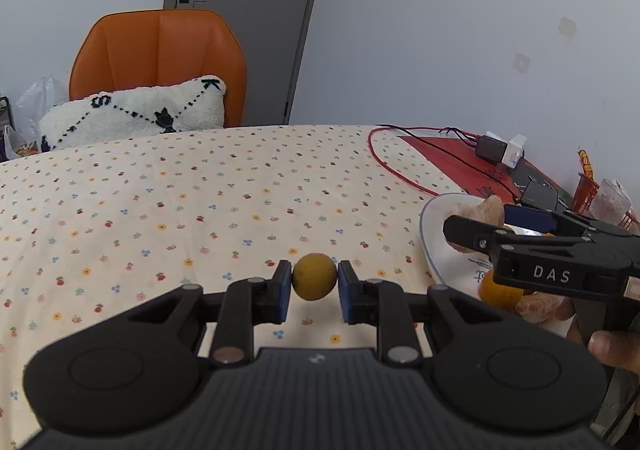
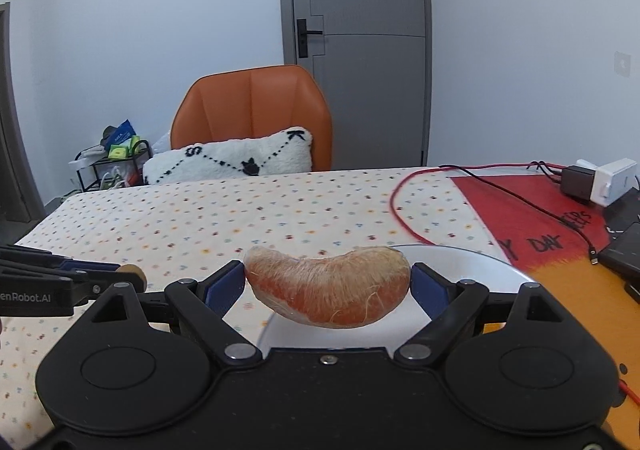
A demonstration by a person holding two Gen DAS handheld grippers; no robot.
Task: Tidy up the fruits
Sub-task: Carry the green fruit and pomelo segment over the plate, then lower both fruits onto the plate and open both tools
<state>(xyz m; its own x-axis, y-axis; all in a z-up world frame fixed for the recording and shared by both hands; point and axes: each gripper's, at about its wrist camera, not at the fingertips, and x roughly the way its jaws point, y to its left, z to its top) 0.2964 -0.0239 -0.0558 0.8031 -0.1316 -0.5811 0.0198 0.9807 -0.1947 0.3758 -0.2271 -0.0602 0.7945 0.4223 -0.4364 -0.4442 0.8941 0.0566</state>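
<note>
My left gripper (image 1: 314, 284) is shut on a small round yellow-brown fruit (image 1: 314, 276), held above the flowered tablecloth. My right gripper (image 2: 327, 282) is shut on a large peeled pomelo segment (image 2: 328, 292), held over the white plate (image 2: 472, 256). In the left wrist view the right gripper (image 1: 476, 228) hovers over the plate (image 1: 434, 234) at the right, the segment (image 1: 490, 205) showing between its fingers. An orange (image 1: 500, 292) and another peeled segment (image 1: 540, 308) lie on the plate below it. The left gripper's side shows at the left edge of the right wrist view (image 2: 60, 286).
A red mat (image 2: 520, 209) with a red cable (image 2: 400, 217), chargers (image 2: 600, 181) and dark devices lies at the table's right. An orange chair (image 2: 256, 113) with a white pillow (image 2: 228, 161) stands behind the table. A plastic cup (image 1: 610, 199) stands far right.
</note>
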